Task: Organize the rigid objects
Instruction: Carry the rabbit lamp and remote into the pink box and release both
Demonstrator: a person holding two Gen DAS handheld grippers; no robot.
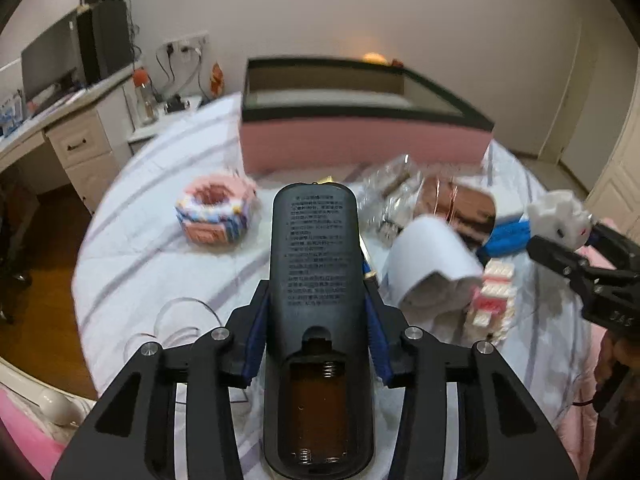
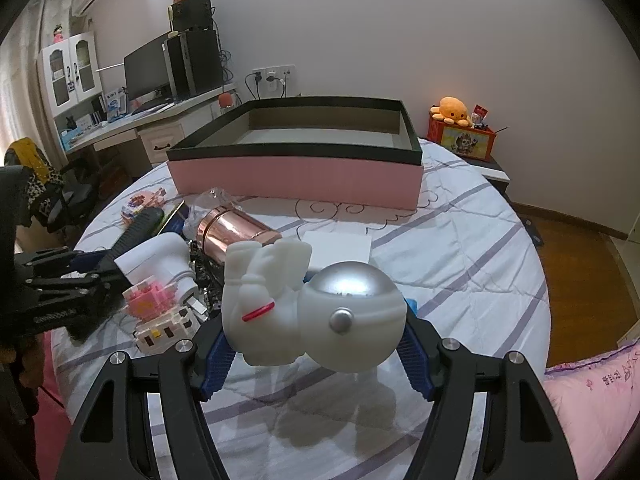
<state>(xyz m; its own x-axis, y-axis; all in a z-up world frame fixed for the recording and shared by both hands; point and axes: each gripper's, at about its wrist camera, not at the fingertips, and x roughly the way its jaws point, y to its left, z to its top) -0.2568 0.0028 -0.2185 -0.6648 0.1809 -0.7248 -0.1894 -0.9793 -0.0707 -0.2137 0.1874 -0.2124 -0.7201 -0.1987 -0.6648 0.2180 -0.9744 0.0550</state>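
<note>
- Remote control (image 1: 316,280) first, left wrist view: I've got the black remote pinched between the blue pads of my left gripper (image 1: 316,312), back side up, battery cover off so the springs in the bay are showing. It's held above the bed (image 1: 160,240), pointing toward the pink box (image 1: 360,148).
- Same view, the box (pink walls, black rim) sits open at the far side of the bed, a bit blurred.
- Left of the remote there's a pink-and-white brick-built ring thing (image 1: 216,216) lying on the sheet, well apart from the rest.
- Right of the remote is the pile: a white curved piece (image 1: 432,264), a copper-coloured cylinder (image 1: 460,204), some crinkly clear plastic (image 1: 392,188), and a small pink-and-white brick model (image 1: 494,296) just beside the white piece.
- Far right edge, my right gripper (image 1: 560,236) comes in holding the white astronaut figure (image 1: 560,216).
- Right wrist view: the astronaut figure (image 2: 312,304) (silver visor, little red stripe) is clamped sideways between the right gripper's (image 2: 316,344) blue pads, held over the striped bedsheet (image 2: 460,248).
- The pink box (image 2: 296,172) is straight ahead, open, and I can't see anything inside it from this angle.
- Copper cylinder (image 2: 236,232) lies on its side between the figure and the box, a flat white slab (image 2: 340,246) just beside it.
- On the left, my left gripper (image 2: 80,264) holds the remote (image 2: 140,228), near a pink brick model (image 2: 160,312).
</note>
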